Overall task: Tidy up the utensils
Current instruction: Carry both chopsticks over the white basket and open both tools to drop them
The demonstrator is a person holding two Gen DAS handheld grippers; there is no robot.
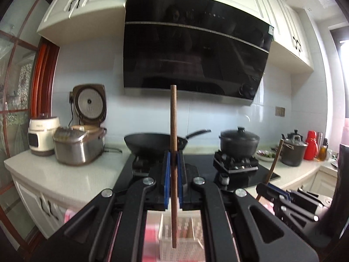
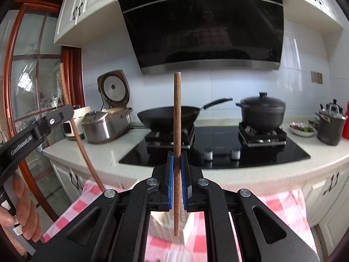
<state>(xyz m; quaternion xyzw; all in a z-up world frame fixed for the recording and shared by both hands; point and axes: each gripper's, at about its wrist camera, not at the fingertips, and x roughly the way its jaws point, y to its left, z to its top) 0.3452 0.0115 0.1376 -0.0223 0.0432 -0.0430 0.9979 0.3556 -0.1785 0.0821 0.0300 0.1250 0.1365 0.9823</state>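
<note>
Both tongs are clamped tight; the left gripper (image 1: pixel 173 166) pinches one upright wooden chopstick (image 1: pixel 173 152); the right gripper (image 2: pixel 177 170) pinches another chopstick (image 2: pixel 177 144)

light: bright daylight from the right-hand window (image 1: pixel 344 50) | glare: reflections on range hood (image 1: pixel 196 50) and wall tiles (image 2: pixel 305 50) | blur: soft on checkered cloth (image 2: pixel 283 209); basket (image 1: pixel 185 240) | distortion: strong fisheye bending, dark corners

My jaws carry blue pads (image 2: pixel 170 181) on black frames. Each stick (image 2: pixel 177 152) is reddish brown. The cloth (image 2: pixel 288 209) is pink-and-white check, the basket (image 1: pixel 185 246) white, the worktop (image 2: pixel 102 152) pale.
</note>
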